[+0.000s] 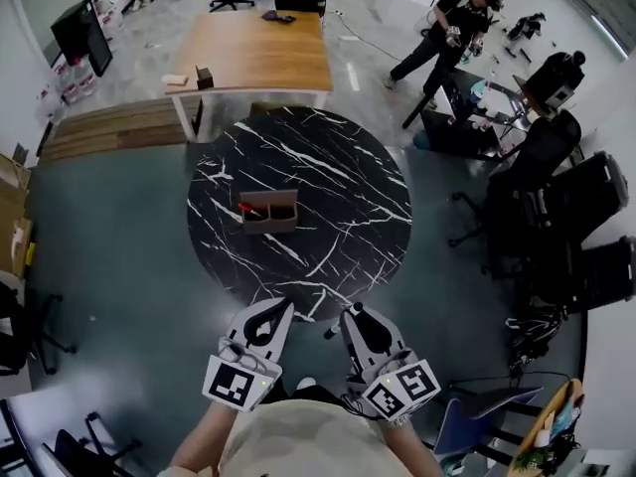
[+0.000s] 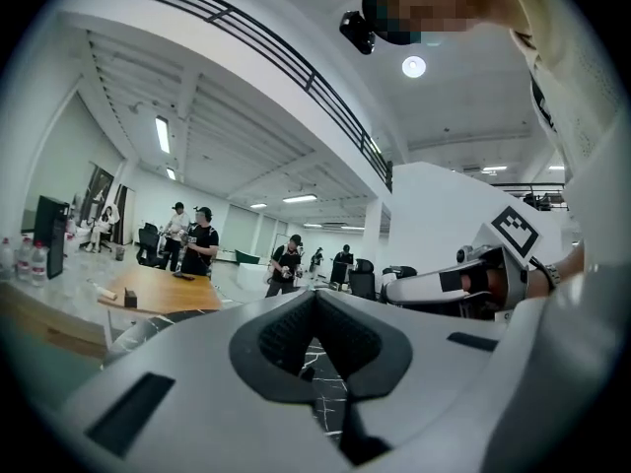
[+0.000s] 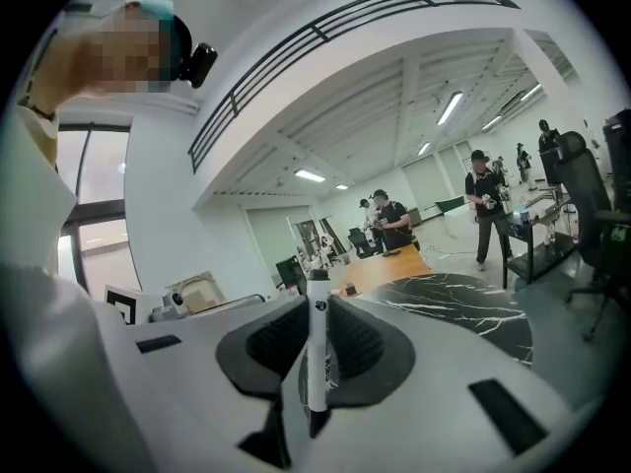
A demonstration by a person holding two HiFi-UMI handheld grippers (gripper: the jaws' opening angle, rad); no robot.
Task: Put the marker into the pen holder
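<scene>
The brown pen holder (image 1: 270, 213) stands at the middle of the round black marble table (image 1: 338, 167), with a red marker (image 1: 248, 209) lying in its left part. Both grippers hover off the table's near edge, close to my body. My right gripper (image 1: 350, 313) (image 3: 317, 299) is shut on a white marker with a black cap (image 3: 317, 343), held upright across its jaws; its dark end (image 1: 331, 333) pokes out beside the gripper. My left gripper (image 1: 285, 306) (image 2: 315, 296) is shut with nothing between its pads.
A wooden table (image 1: 258, 53) stands beyond the round one. Black office chairs (image 1: 576, 217) crowd the right side. A monitor (image 1: 81, 33) is at the far left. People stand at the back right (image 1: 447, 38).
</scene>
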